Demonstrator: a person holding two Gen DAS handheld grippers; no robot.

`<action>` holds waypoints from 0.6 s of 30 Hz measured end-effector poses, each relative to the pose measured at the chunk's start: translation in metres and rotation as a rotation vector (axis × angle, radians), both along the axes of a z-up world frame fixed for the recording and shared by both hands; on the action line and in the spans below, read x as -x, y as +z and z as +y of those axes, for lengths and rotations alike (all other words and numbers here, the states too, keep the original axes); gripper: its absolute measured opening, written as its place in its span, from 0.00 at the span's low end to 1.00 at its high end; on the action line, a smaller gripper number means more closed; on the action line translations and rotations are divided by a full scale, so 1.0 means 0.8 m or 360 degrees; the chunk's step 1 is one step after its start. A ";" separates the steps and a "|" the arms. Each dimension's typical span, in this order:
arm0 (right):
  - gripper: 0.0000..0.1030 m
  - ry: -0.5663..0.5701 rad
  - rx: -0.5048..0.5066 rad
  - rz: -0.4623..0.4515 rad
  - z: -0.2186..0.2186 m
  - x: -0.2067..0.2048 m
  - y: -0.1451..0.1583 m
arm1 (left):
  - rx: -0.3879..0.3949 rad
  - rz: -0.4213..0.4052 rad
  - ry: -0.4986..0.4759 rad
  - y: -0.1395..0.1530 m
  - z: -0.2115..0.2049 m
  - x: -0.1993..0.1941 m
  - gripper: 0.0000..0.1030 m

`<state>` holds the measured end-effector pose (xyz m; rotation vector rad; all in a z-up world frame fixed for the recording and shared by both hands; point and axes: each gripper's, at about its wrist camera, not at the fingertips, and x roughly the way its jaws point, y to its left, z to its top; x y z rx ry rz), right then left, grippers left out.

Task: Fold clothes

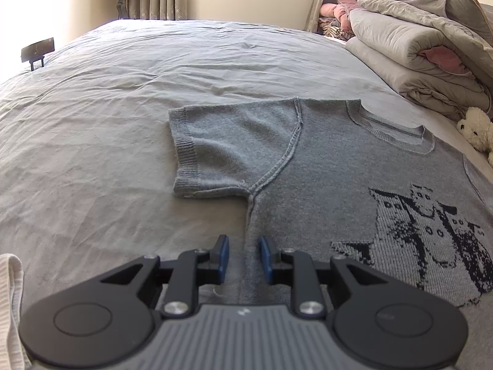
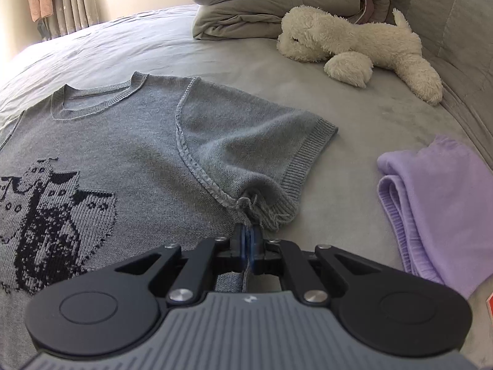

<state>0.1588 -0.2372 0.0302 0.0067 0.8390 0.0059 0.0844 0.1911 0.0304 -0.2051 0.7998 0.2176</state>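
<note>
- The left gripper [image 1: 243, 257] is straddling the side seam of the grey knitted short-sleeved top with a dark cat motif [image 1: 339, 169], pads parted, not yet pinching; the armpit is lying at twelve o'clock.
- The top is lying flat on the grey wrinkled bedsheet [image 1: 107, 98], body running toward me, open sheet at nine o'clock.
- The right gripper [image 2: 248, 243] is clenching the top's opposite side seam just below the armpit.
- The folded lilac garment [image 2: 431, 203] is crowding three o'clock.
</note>
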 end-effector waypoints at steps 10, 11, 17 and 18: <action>0.10 -0.0068 0.0025 -0.0043 -0.006 0.005 0.008 | 0.0052 -0.0009 0.0076 0.003 0.017 -0.001 0.44; 0.14 -0.0074 0.0050 -0.0049 -0.006 0.006 0.009 | 0.0050 -0.0009 0.0078 0.003 0.017 -0.001 0.44; 0.14 -0.0041 0.0041 -0.0090 -0.005 0.013 0.018 | 0.0001 -0.0026 0.0126 0.009 0.017 0.003 0.44; 0.14 -0.0033 0.0032 -0.0100 -0.003 0.014 0.021 | 0.0001 -0.0032 0.0126 0.011 0.017 0.004 0.44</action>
